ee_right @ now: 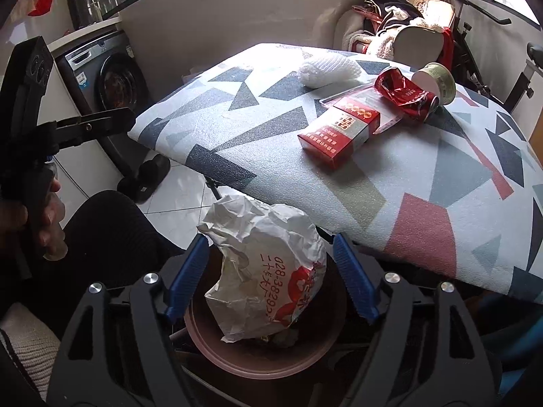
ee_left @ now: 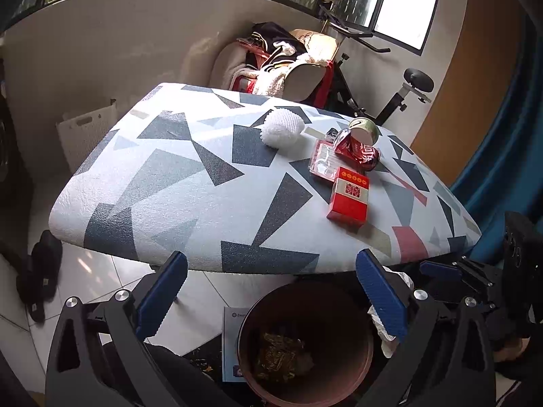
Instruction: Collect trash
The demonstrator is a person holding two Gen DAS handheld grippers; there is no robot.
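Observation:
My right gripper [ee_right: 269, 268] is shut on a crumpled white paper bag [ee_right: 268, 264] with red print, held just above a brown round trash bin [ee_right: 258, 363]. My left gripper [ee_left: 271, 291] is open and empty above the same bin [ee_left: 305, 349], which holds some trash. On the patterned table [ee_left: 203, 183] lie a red cigarette pack [ee_left: 349, 196], a crushed red can [ee_left: 356, 151], a clear plastic wrapper [ee_left: 322, 162], a paper cup [ee_left: 364, 129] on its side and a white foam net [ee_left: 281, 129]. The bag's edge shows behind my left gripper's right finger [ee_left: 380, 295].
A washing machine [ee_right: 112, 81] stands left of the table. A chair heaped with clothes [ee_left: 281, 61] and an exercise bike [ee_left: 400, 95] stand behind it. Black slippers [ee_left: 40, 271] lie on the tiled floor. A blue curtain [ee_left: 502, 142] hangs at the right.

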